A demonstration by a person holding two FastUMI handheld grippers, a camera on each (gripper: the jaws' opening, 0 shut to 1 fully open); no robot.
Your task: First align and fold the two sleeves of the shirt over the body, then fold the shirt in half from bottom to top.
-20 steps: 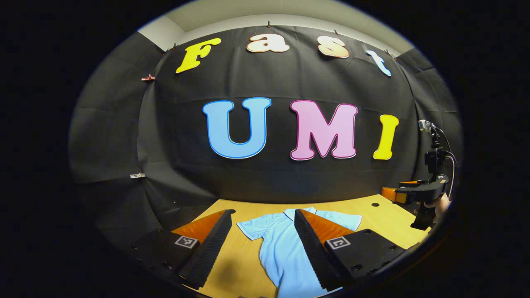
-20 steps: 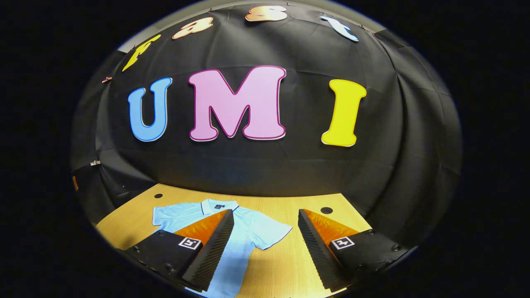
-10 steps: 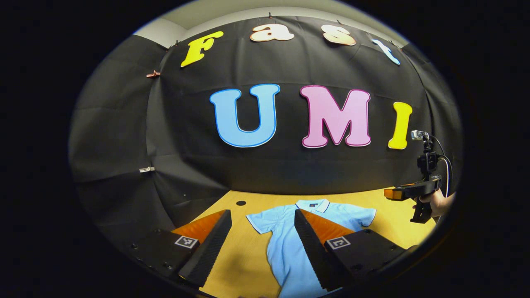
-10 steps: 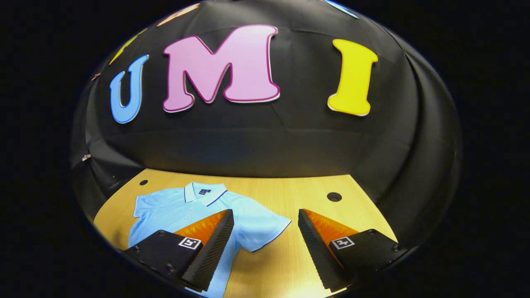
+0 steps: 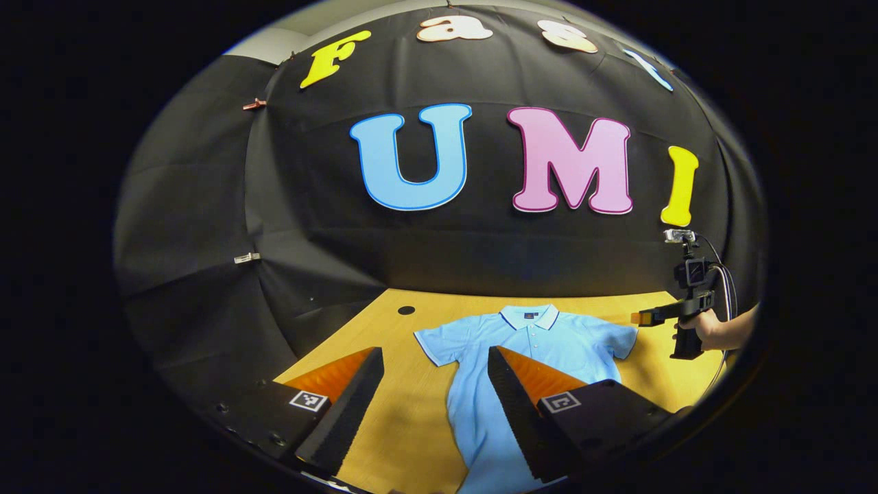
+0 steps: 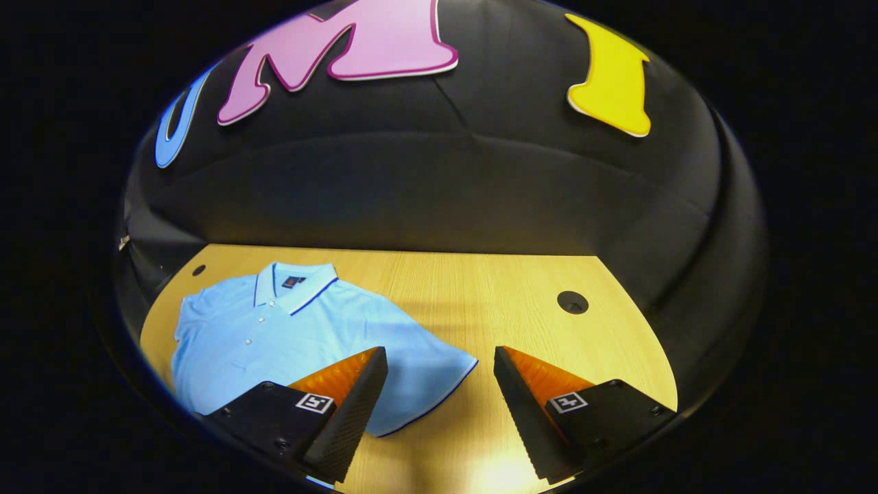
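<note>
A light blue polo shirt (image 5: 542, 339) lies flat and face up on the wooden table (image 5: 405, 418), collar toward the far wall, both short sleeves spread out. In the left gripper view my left gripper (image 5: 435, 405) hovers open above the table, beside the shirt's left sleeve (image 5: 439, 343). The right gripper (image 5: 648, 318) appears farther off, held by a hand (image 5: 710, 331) near the shirt's other sleeve. In the right gripper view my right gripper (image 6: 439, 405) is open above the right sleeve's hem (image 6: 439, 374), and the shirt (image 6: 288, 329) spreads to the left.
The table (image 6: 480, 288) has round cable holes at the far corners (image 6: 571, 301) (image 5: 406, 310). Black cloth walls close in behind and at both sides. A cable hangs from the far gripper's camera mount (image 5: 689, 267).
Both grippers have tipped downward and moved closer to the table. The shirt looms larger, and the right gripper now hangs over the right sleeve's edge.
</note>
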